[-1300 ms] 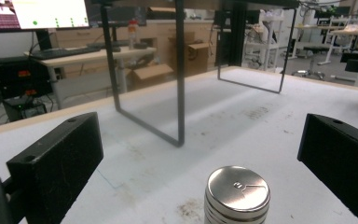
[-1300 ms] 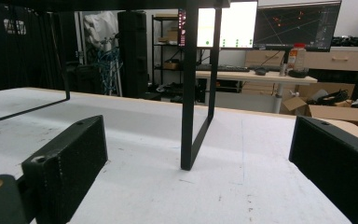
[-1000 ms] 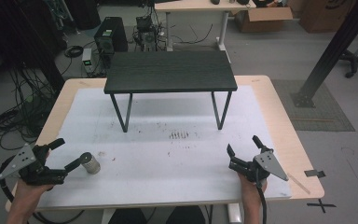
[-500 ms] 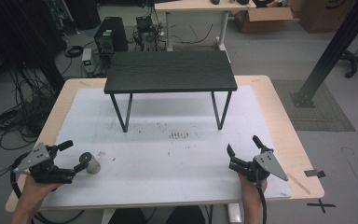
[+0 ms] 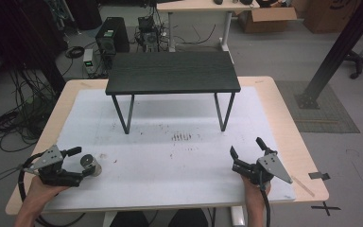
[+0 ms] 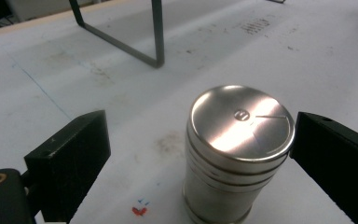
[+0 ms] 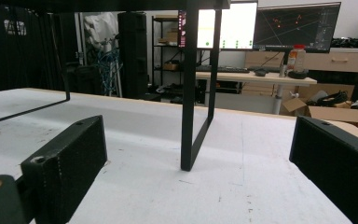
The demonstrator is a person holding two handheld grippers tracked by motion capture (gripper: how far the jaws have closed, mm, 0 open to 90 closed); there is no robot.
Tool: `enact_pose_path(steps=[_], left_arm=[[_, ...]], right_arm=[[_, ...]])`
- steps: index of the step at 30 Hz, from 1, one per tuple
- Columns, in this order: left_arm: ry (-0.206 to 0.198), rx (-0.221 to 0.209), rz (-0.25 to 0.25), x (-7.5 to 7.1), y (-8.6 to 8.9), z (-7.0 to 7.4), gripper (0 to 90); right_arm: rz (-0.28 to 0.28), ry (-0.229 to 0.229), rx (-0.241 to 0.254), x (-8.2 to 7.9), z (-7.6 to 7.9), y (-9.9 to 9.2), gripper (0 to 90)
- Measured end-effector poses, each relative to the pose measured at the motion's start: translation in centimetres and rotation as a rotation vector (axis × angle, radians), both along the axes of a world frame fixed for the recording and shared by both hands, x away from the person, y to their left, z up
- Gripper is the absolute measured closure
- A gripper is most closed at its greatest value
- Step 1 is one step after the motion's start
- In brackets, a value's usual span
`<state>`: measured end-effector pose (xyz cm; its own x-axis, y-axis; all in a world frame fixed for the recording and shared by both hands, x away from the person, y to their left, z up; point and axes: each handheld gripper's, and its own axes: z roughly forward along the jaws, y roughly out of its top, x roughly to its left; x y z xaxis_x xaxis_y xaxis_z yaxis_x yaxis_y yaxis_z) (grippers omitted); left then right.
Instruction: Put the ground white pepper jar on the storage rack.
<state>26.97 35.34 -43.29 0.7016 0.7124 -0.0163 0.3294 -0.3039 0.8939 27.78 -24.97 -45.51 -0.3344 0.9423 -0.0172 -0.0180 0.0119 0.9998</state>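
Observation:
A short shiny metal canister [image 5: 91, 165] stands upright on the white mat [image 5: 179, 161] near the front left. My left gripper [image 5: 81, 165] reaches in from the left, and its jaws have just been closing with the canister between them. In the left gripper view the canister [image 6: 240, 140] sits close against the right jaw, with a wide gap to the left jaw; my left gripper [image 6: 198, 149] is open. My right gripper [image 5: 246, 146] rests at the front right, open and holding nothing. In its own view my right gripper [image 7: 198, 154] faces a leg of the black table [image 7: 196, 93].
A small black table [image 5: 172, 73] on thin metal legs stands at the back middle of the mat. The wooden tabletop's edge [image 5: 307, 156] runs just right of my right gripper. Dark scuff marks [image 5: 182, 137] dot the mat's middle.
My left gripper has slid to the right toward the canister, so the canister now sits between its jaws. The canister and my right gripper have stayed put.

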Motion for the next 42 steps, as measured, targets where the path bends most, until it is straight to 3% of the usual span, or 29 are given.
enact_pose_path(steps=[9, 20, 36, 42], left_arm=[[0.016, 0.028, -0.027, -0.12, -0.05, -0.22, 18.1], [0.010, 0.022, -0.068, -0.63, -0.07, -0.35, 35.1], [-0.007, -0.002, -0.075, -0.79, 0.14, -0.12, 48.4], [-0.007, -0.004, -0.076, -0.78, 0.13, -0.15, 48.7]], right_arm=[[0.000, 0.000, 0.000, 0.00, 0.00, 0.00, 3.7], [0.000, 0.000, 0.000, 0.00, 0.00, 0.01, 3.7], [0.000, 0.002, -0.001, 0.02, 0.01, 0.00, 3.7], [0.000, 0.001, 0.000, 0.02, 0.01, 0.00, 3.7]])
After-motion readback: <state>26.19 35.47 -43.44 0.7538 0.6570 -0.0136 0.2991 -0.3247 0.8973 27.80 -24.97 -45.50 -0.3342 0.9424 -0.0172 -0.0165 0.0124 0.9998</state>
